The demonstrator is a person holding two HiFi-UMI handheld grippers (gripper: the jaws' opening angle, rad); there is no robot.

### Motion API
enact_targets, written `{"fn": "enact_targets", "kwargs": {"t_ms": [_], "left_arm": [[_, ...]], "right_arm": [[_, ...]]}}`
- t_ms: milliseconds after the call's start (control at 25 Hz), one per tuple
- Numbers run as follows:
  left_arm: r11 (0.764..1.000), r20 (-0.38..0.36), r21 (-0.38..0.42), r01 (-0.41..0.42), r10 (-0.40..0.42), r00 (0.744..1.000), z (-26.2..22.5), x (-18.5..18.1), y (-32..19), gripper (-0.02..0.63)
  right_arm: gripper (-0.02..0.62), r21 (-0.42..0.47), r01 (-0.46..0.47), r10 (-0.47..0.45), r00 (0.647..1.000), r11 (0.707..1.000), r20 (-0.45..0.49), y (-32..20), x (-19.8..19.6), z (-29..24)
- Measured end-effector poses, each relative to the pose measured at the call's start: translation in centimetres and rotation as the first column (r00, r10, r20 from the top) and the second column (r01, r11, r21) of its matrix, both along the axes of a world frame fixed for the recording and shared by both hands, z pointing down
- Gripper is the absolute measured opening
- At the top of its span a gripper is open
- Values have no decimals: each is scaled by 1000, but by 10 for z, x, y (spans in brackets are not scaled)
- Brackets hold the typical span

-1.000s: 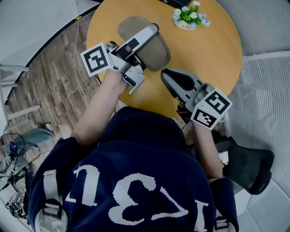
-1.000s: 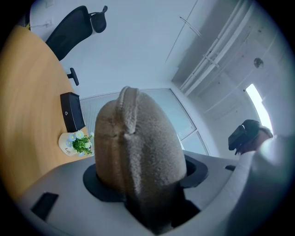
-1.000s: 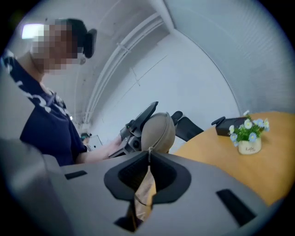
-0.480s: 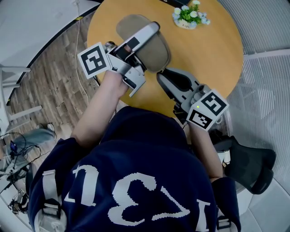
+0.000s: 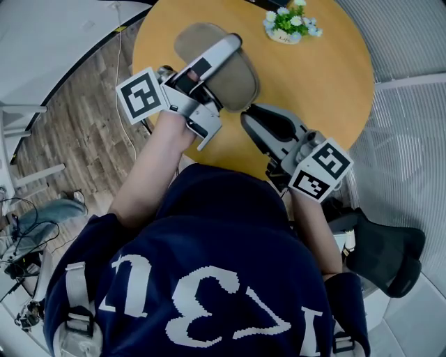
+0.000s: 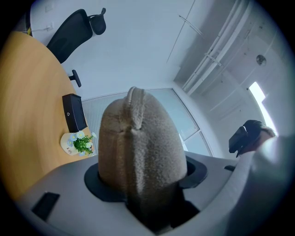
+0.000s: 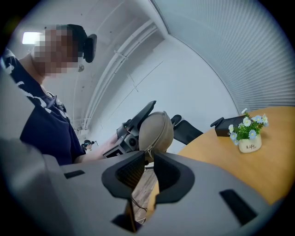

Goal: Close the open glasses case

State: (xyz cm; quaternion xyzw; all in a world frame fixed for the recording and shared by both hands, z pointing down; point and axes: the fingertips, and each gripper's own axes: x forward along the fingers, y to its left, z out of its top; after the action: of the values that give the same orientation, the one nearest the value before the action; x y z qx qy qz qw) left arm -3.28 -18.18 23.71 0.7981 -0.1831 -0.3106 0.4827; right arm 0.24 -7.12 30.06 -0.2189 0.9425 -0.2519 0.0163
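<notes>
Hardly anything had shifted since a second earlier: the left gripper [image 5: 226, 56] and its load sat a touch nearer the left edge of the round wooden table [image 5: 327, 84], and the right gripper [image 5: 249, 116] had edged slightly towards them.

At the left, the left gripper's fingers [image 5: 224, 50] were clamped on the taupe fabric glasses case [image 5: 237, 80], one finger lying across its top. The case was held tipped up over the table's near left edge, probably to steady it and turn its zip seam towards the other hand.

Right of it, the right gripper pointed level at that seam. Its jaws had just been opening and stood slightly apart, with nothing pinched between them; the seam lay just past the tips. That suggested a release after working the zip. The seam looked closed where visible.

A small pot of flowers [image 5: 287, 21] stood near the table's far edge, well clear.
</notes>
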Motion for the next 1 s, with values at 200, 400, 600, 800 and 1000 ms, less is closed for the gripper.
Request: {"fn": "enact_targets", "kwargs": {"t_ms": [200, 400, 600, 800, 1000], "left_arm": [[1000, 25, 17, 17, -17, 1000, -3, -1, 0, 296], [1000, -5, 12, 19, -19, 1000, -6, -2, 0, 293], [999, 27, 8, -31, 31, 999, -5, 5, 2, 288], [999, 11, -26, -34, 34, 999, 9, 3, 1, 288], [998, -44, -49, -26, 24, 999, 7, 1, 1, 288]], "right_arm": [[31, 55, -32, 34, 998, 998, -44, -2, 1, 0], [25, 118, -67, 77, 994, 991, -81, -4, 10, -6], [21, 143, -131, 148, 983, 981, -113, -16, 25, -8], [23, 167, -111, 136, 980, 980, -147, -31, 54, -7], [188, -8, 117, -117, 993, 993, -7, 1, 10, 4]]}}
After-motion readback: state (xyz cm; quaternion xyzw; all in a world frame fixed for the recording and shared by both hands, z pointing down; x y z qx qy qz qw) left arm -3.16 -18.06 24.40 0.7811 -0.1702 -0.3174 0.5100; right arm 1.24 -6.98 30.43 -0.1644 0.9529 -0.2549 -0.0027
